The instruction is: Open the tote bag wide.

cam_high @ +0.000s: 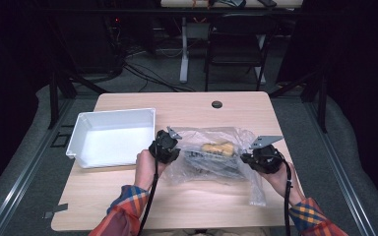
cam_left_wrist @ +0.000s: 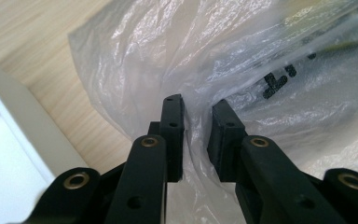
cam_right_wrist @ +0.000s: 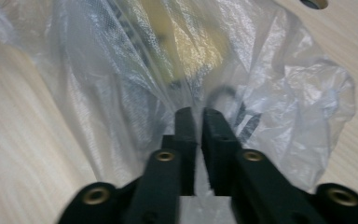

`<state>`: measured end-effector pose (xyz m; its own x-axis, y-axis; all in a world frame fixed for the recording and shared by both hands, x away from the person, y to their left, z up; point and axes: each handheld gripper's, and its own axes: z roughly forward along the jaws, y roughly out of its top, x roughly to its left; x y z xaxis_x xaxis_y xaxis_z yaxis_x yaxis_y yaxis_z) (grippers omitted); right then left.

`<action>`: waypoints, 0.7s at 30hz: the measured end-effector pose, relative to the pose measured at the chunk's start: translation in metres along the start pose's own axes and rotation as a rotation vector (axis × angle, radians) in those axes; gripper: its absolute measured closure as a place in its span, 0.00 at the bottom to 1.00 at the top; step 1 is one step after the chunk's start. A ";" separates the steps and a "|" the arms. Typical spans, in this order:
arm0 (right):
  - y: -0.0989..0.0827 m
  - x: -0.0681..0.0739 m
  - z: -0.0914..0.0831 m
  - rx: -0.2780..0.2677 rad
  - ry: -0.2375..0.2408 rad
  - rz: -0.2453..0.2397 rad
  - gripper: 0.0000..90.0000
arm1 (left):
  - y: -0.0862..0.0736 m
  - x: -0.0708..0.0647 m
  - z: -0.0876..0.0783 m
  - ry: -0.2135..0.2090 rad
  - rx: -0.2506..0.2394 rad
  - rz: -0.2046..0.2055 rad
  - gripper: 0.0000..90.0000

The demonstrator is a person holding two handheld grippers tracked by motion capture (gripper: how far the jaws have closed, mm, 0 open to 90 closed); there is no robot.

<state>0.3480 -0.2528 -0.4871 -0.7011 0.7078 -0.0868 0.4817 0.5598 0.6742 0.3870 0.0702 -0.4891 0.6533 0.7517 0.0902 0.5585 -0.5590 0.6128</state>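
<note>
A clear plastic bag (cam_high: pixel 202 169) lies at the middle of the wooden table (cam_high: pixel 128 196), with a yellow object (cam_high: pixel 217 148) and dark items (cam_high: pixel 211 162) inside. My left gripper (cam_high: pixel 165 146) is at the bag's left edge. In the left gripper view this gripper (cam_left_wrist: pixel 196 105) has its jaws drawn close on a fold of the bag's film (cam_left_wrist: pixel 135 60). My right gripper (cam_high: pixel 261 158) holds the bag's right edge. In the right gripper view that gripper (cam_right_wrist: pixel 198 114) is nearly closed, pinching the film (cam_right_wrist: pixel 279 93); the yellow object (cam_right_wrist: pixel 186 42) shows blurred through it.
A white tray (cam_high: pixel 81 129) stands on the table's left half, just left of my left gripper; its wall (cam_left_wrist: pixel 9 126) appears beside the left jaw. A cable hole (cam_high: pixel 217 104) sits near the far edge. A dark chair (cam_high: pixel 236 44) stands beyond the table.
</note>
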 end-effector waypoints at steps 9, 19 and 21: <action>0.015 -0.027 0.021 -0.008 -0.063 0.050 1.00 | 0.017 0.011 0.005 0.002 0.012 -0.014 0.82; 0.010 -0.041 0.060 0.083 -0.067 0.085 1.00 | 0.011 0.019 0.046 -0.024 0.140 -0.039 0.88; 0.010 -0.041 0.067 0.105 -0.078 0.077 1.00 | 0.005 0.017 0.053 -0.037 0.168 -0.031 0.90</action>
<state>0.4163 -0.2476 -0.5260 -0.6187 0.7796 -0.0971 0.5880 0.5415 0.6008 0.4277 0.0616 -0.5257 0.6510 0.7579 0.0422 0.6543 -0.5884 0.4750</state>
